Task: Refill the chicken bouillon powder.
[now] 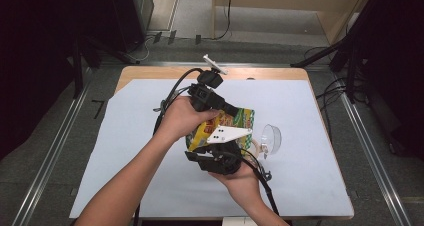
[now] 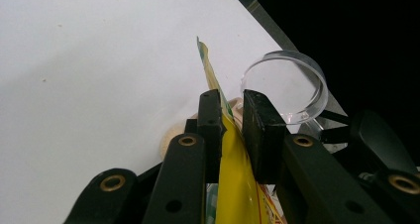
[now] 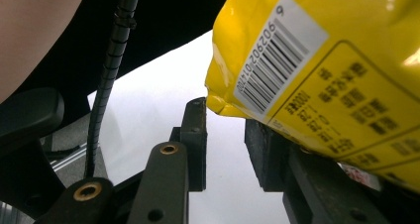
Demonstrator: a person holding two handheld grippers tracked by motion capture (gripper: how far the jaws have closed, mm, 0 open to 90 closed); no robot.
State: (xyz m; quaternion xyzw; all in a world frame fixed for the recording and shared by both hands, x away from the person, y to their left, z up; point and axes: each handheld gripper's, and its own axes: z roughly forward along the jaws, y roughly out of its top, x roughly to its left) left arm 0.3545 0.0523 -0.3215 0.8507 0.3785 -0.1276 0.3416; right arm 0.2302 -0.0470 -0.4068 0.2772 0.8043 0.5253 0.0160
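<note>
The left gripper (image 2: 232,115) was clamped on the thin top edge of the yellow snack bag (image 2: 236,184), which ran straight out between its jaws toward the clear plastic cup (image 2: 287,85) lying just beyond. The right gripper (image 3: 225,144) had its jaws apart with a gap between them; the bag (image 3: 322,75) rested against one jaw and bulged above. Both hands met at the bag (image 1: 235,121) over the white table (image 1: 125,136).

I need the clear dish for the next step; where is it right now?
In the high view, the clear round dish sits on the white sheet, right of the yellow snack bag; in the left gripper view it lies just beyond the jaws.
</note>
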